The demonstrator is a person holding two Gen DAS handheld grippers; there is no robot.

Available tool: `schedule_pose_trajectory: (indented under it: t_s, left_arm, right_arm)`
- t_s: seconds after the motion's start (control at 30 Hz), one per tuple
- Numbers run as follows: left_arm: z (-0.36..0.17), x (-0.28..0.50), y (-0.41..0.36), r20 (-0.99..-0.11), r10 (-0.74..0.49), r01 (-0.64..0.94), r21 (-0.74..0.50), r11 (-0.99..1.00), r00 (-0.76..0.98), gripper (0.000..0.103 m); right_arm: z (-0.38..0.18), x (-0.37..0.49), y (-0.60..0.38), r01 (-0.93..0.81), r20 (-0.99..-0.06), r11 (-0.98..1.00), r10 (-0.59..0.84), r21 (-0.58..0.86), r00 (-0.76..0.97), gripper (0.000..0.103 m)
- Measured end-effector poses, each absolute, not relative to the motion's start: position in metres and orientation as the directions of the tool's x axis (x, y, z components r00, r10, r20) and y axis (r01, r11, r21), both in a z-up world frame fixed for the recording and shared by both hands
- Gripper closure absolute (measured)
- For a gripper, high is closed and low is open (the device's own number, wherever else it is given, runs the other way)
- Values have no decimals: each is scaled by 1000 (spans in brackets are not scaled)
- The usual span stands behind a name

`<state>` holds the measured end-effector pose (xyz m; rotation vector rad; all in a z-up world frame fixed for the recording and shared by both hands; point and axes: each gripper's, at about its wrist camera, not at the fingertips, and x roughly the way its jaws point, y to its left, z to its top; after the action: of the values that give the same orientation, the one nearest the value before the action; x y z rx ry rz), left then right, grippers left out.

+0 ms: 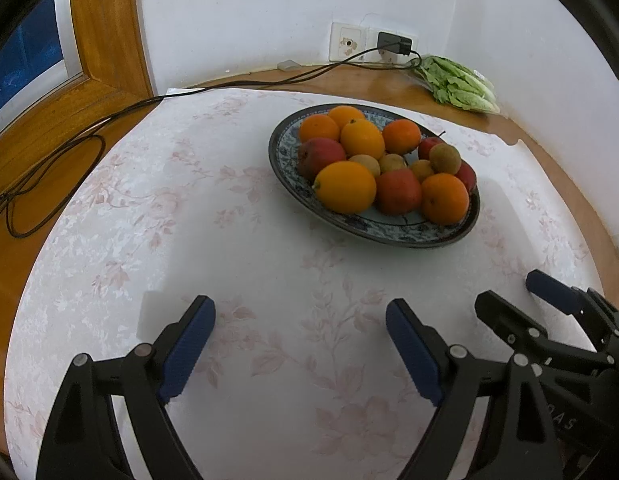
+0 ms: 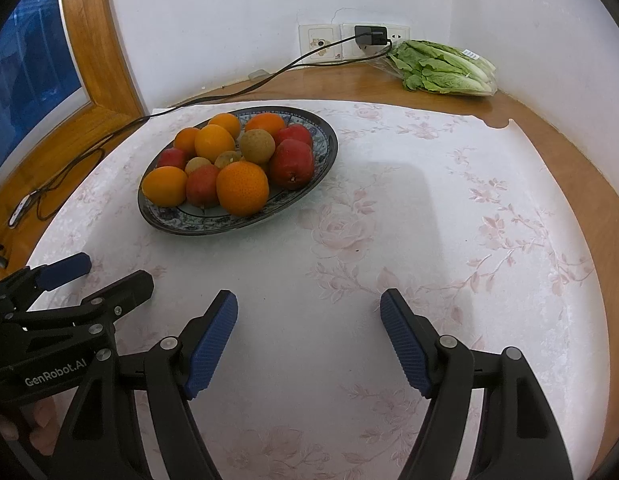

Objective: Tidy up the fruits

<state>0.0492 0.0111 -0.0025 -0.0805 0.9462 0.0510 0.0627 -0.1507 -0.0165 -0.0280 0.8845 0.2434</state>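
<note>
the oval plate (image 1: 389, 236) of fruits (image 1: 383, 168) sat on the flowered cloth (image 1: 229, 240), well apart from both grippers. in the left wrist view its long axis ran from 10 o'clock to 4 o'clock, and the plate lay toward 1 o'clock from the left gripper (image 1: 301, 344); in the right wrist view the axis ran from 8 o'clock up to 2 o'clock, with the plate toward 11 o'clock from the right gripper (image 2: 309, 340). oranges, red apples and a few small brownish fruits, possibly kiwis, though the view was too coarse to be sure, were heaped together on it and touching one another.

the left gripper's jaws stood wide apart with only bare cloth between the blue pads (image 1: 189, 344). the right gripper's jaws were also parted, a little less widely, and gripped nothing. the two grippers hung side by side, each tilted down over the near part of the cloth.

the cloth covered a rounded wooden table (image 1: 49, 152) set in a white-walled corner. a bag of lettuce (image 2: 445, 68) lay at the far edge near 1 o'clock, beside wall sockets (image 2: 353, 40) with a black charger (image 2: 371, 36) plugged in; its cable (image 1: 69, 140) trailed off toward 9 o'clock past a wooden window frame (image 1: 105, 40).
</note>
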Motion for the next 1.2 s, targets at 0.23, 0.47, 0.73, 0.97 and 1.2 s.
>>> schedule_pose_trajectory:
  t_s: [0.23,0.47,0.73,0.97,1.2]
  left_arm:
    - [-3,50,11,-811,7,-79,-48,996,584,13]
    - [-2,48,12,-811,5,-80,-52,995,584,13]
    - [-2,48,11,-813,7,-75,-45,996,583,13]
    - [-3,47,10,-813,7,-75,-45,996,583,13]
    - [-3,47,10,-812,8,-75,-44,996,583,13]
  right_arm:
    - [-16,62,-149,-223,-767,971,204,81,608,27]
    - [-16,63,-151,-223,-767,971,204,81,608,26]
    - [-16,63,-150,-223,-768,972,202,78,608,26]
    - [-16,63,-150,-223,-768,972,202,78,608,26]
    - [-16,63,-150,-223,-768,972,202,78,608,26]
